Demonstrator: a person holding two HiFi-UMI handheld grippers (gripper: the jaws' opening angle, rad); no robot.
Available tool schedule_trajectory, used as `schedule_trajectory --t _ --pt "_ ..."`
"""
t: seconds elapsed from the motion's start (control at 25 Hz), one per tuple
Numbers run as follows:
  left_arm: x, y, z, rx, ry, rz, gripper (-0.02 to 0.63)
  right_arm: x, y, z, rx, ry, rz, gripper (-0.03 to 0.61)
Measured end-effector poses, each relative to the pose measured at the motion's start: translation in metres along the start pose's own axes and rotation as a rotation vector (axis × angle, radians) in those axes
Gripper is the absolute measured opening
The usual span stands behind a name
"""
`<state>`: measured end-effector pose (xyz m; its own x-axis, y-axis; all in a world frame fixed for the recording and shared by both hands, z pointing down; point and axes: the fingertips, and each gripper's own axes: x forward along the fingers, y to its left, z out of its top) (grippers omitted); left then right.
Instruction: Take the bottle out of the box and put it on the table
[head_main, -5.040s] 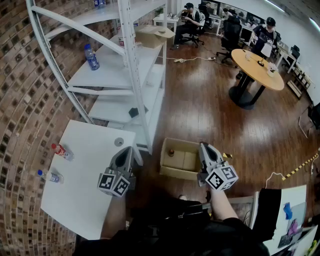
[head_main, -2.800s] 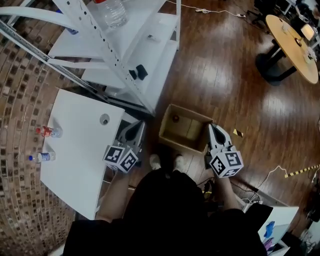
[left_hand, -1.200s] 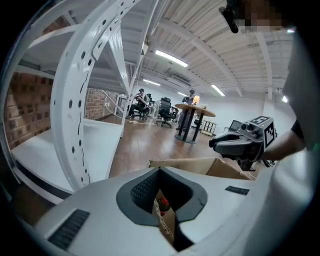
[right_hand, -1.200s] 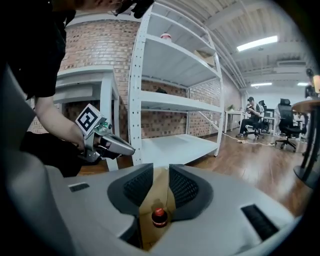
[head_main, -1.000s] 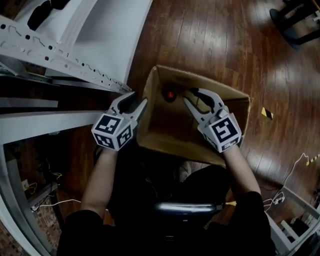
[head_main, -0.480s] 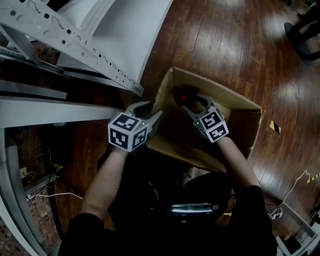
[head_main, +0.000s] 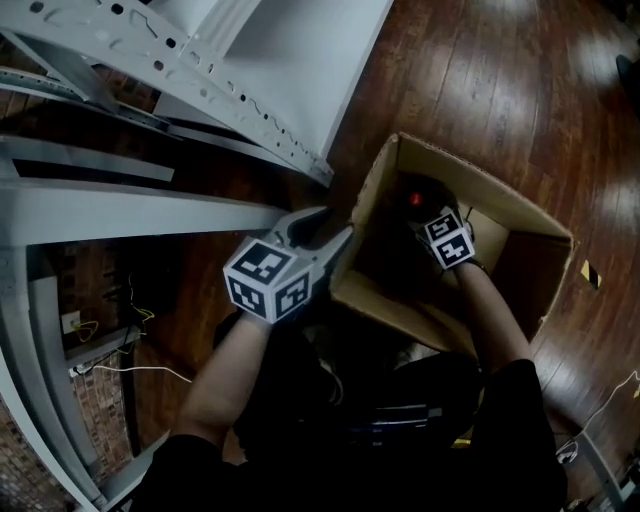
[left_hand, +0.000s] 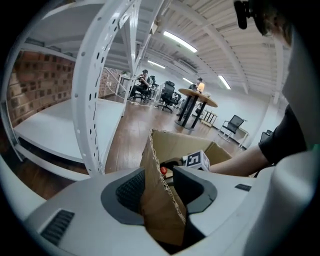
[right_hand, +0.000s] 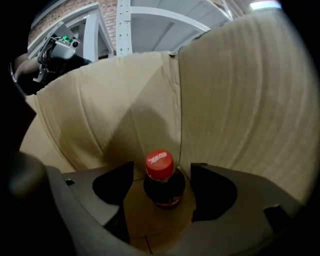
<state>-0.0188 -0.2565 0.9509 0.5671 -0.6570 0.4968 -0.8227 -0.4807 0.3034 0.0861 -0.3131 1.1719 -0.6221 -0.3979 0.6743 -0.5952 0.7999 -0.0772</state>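
Both sets of jaws stand spread, the left hand-held gripper (left_hand: 160, 186) straddling the box (head_main: 380, 295) wall without pinching it and the right hand-held gripper (right_hand: 162, 172) opening around the upright bottle (right_hand: 160, 187) in the box's far left corner, where a cap-only pinch could slip or topple it.

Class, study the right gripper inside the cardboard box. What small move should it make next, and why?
Probably close the right gripper on the bottle just below its red cap. Its jaws are opening and stand either side of the upright bottle without pressing it, so nothing is gripped yet. The left gripper straddles the box wall with open jaws.
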Motion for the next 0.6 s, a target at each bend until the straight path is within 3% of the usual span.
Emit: schedule_trajectory --t 0.08,0.36,0.6 --pt "-0.006 0.001 0.0 -0.012 -0.014 -0.006 0.178 0.01 -0.002 -0.009 0.014 0.007 0.001 0.357" --pt "-0.029 0.013 -0.004 0.07 -0.012 0.061 0.178 0.036 -0.011 -0.034 0.092 0.018 -0.039 0.356" --pt "-0.035 0.027 -0.009 0.061 -0.007 0.09 0.178 0.043 -0.012 -0.036 0.11 0.014 -0.048 0.324"
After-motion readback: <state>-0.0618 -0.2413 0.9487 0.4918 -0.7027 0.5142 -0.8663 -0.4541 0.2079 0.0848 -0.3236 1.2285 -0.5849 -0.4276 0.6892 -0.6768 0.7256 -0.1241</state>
